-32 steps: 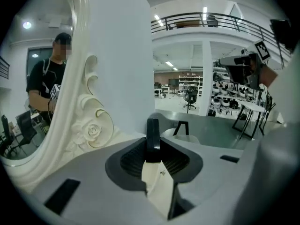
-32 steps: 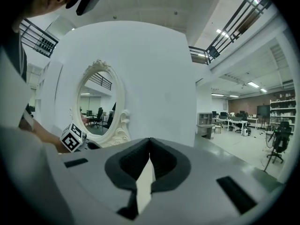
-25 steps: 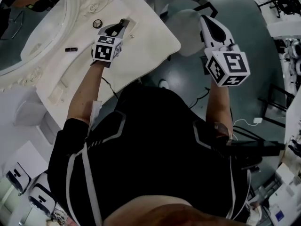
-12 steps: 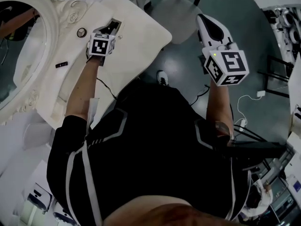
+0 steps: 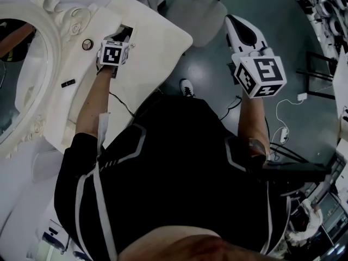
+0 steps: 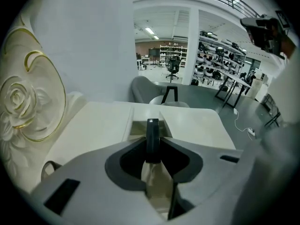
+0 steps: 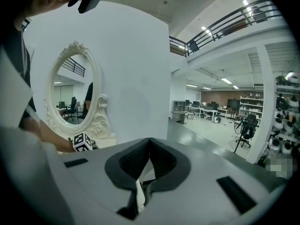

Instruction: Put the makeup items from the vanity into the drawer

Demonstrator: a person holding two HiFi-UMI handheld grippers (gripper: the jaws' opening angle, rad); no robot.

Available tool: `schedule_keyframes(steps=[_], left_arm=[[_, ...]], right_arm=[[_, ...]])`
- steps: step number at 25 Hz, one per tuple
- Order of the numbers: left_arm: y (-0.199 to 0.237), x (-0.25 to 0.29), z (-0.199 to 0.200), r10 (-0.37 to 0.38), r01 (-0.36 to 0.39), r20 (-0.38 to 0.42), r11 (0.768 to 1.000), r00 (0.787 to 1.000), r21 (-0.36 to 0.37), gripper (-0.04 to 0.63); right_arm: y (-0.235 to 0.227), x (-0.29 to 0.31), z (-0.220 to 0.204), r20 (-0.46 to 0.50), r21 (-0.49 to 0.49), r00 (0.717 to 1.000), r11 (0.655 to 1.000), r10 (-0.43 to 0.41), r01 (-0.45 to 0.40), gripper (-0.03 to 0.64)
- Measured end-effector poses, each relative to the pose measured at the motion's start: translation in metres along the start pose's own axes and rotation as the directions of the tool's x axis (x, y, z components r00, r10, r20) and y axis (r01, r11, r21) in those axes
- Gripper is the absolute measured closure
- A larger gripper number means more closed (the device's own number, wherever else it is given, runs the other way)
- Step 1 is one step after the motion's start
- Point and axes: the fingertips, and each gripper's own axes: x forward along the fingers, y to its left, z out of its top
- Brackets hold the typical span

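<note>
Left gripper [image 6: 152, 150]: jaws pinching slim black makeup tube [image 6: 152, 132]; drawer opening [image 6: 136, 128] at 12 o'clock. Right gripper [image 7: 149, 149]: jaws pressed together.

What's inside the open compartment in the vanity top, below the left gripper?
Only pale inner walls of the compartment show, with no item visible there. The left gripper and the dark tube it holds cover the rest of the inside.

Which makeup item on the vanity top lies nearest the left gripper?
The round compact by the mirror; the black stick lies farther from the left gripper, which grips a dark tube.
</note>
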Motion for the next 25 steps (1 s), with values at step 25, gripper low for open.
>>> schedule_keyframes(steps=[25], left_arm=[[-0.004, -0.048, 0.028, 0.070, -0.071, 0.122, 0.997, 0.990, 0.006, 0.499]], right_arm=[[-0.012, 0.000, 0.012, 0.068, -0.014, 0.991, 0.993, 0.116, -0.115, 0.612]])
